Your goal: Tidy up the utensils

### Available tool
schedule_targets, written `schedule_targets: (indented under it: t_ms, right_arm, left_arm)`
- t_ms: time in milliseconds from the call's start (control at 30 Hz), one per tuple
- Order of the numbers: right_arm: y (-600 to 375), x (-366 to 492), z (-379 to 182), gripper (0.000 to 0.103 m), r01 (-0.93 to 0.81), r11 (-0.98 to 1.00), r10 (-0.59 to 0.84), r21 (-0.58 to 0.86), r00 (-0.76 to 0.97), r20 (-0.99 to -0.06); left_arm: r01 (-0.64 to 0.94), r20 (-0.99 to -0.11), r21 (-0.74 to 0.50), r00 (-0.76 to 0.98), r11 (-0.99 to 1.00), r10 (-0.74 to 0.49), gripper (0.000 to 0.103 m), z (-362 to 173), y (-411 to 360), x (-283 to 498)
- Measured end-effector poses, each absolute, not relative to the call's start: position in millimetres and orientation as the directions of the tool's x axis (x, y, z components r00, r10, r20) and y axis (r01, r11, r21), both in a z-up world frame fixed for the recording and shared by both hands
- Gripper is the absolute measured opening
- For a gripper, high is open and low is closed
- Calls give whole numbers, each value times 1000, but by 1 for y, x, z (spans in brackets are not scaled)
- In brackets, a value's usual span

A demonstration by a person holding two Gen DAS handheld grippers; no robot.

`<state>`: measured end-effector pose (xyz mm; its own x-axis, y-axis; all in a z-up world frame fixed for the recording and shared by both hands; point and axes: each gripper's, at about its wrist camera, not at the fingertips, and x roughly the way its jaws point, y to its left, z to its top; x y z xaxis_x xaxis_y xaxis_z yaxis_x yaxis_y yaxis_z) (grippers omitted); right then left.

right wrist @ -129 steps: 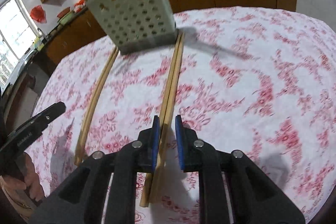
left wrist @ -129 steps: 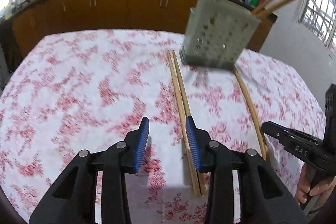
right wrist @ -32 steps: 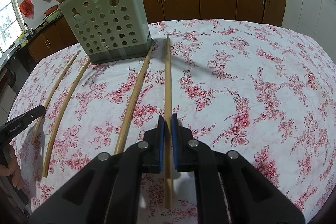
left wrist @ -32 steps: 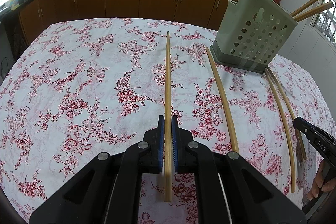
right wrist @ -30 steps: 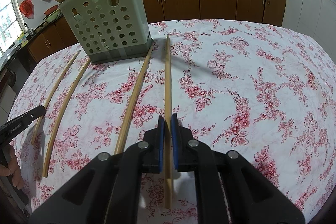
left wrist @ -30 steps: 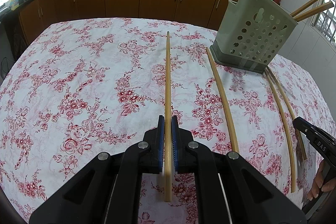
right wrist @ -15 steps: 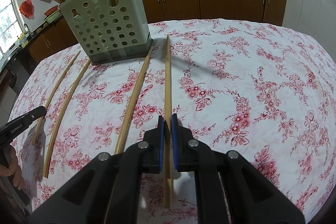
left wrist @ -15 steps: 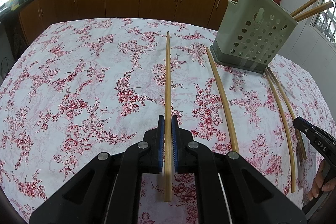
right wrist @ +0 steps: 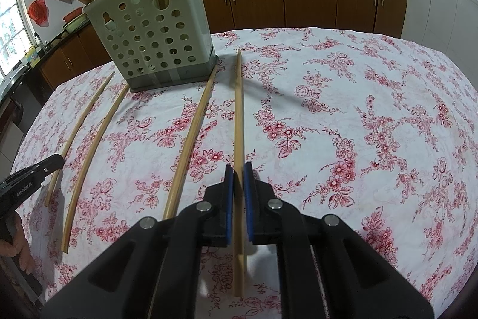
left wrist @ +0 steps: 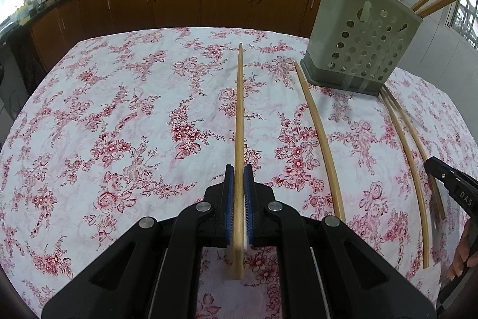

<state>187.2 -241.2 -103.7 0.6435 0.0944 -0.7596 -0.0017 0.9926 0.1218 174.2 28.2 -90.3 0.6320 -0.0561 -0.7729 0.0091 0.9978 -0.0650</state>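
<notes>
Over floral cloth, L hand-held gripper & R hand-held gripper each pinching a chopstick.

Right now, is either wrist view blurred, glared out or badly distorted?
Left wrist view: sharp; fisheye bends the loose chopsticks and darkens the corners; the window at the right edge is blown out. Right wrist view: also sharp, the green holder bulging toward the lens, soft shadows falling on the tablecloth, bright window at left. In both, the near end of the held chopstick is slightly soft.
</notes>
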Motion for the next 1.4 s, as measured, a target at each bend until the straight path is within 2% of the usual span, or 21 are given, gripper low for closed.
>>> schedule_targets:
  t_ms: [1067, 1200, 1400]
  right_arm:
    - [-243, 176, -102, 8, -6, 994, 86, 107, 646, -758]
    - [-248, 168, -88, 8, 5, 993, 84, 120, 682, -726]
    - [-257, 158, -43, 8, 19, 991, 69, 131, 772, -632]
  left_arm:
    - [4, -773, -38, 634, 999, -32, 8, -89, 24, 170]
    - [21, -759, -33, 650, 999, -39, 7, -82, 25, 164]
    - [38, -682, -59, 728, 998, -68, 7, -41, 32, 154]
